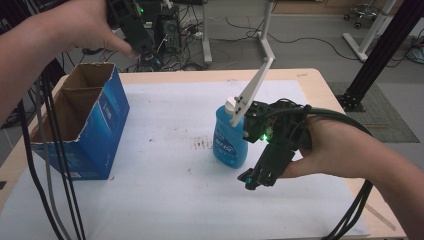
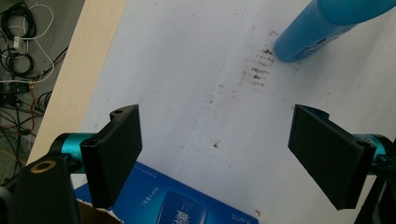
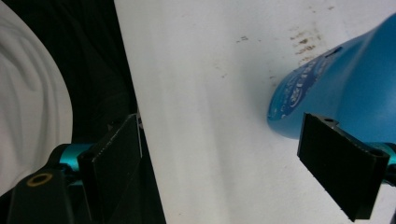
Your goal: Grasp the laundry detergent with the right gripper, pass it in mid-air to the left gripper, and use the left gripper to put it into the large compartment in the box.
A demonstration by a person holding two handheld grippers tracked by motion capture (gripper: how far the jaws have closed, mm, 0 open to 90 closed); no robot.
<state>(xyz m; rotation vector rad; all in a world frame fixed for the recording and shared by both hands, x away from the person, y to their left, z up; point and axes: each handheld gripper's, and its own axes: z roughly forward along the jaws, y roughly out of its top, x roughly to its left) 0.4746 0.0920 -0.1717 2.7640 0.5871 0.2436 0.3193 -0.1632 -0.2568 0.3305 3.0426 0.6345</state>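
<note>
A blue liquid bottle (image 1: 229, 142) with a white cap stands upright on the white sheet (image 1: 165, 190), right of the middle. My right gripper (image 1: 251, 179) hangs just to the bottle's right, tilted down towards the near side. In the right gripper view its jaws stand wide apart and hold nothing, with the bottle (image 3: 348, 79) beside the right pad (image 3: 340, 163). My left gripper (image 1: 150, 56) is raised above the far left of the table, over the box. Its jaws (image 2: 219, 154) are open and hold nothing, and the bottle (image 2: 322, 28) lies far ahead of them.
An open blue cardboard box (image 1: 95, 125) stands at the left, and its top edge (image 2: 187, 207) is under the left gripper. Brown stains (image 1: 202, 143) mark the sheet left of the bottle. Black cables (image 1: 55, 165) hang at the near left. The wooden table edge (image 1: 320, 80) runs along the right.
</note>
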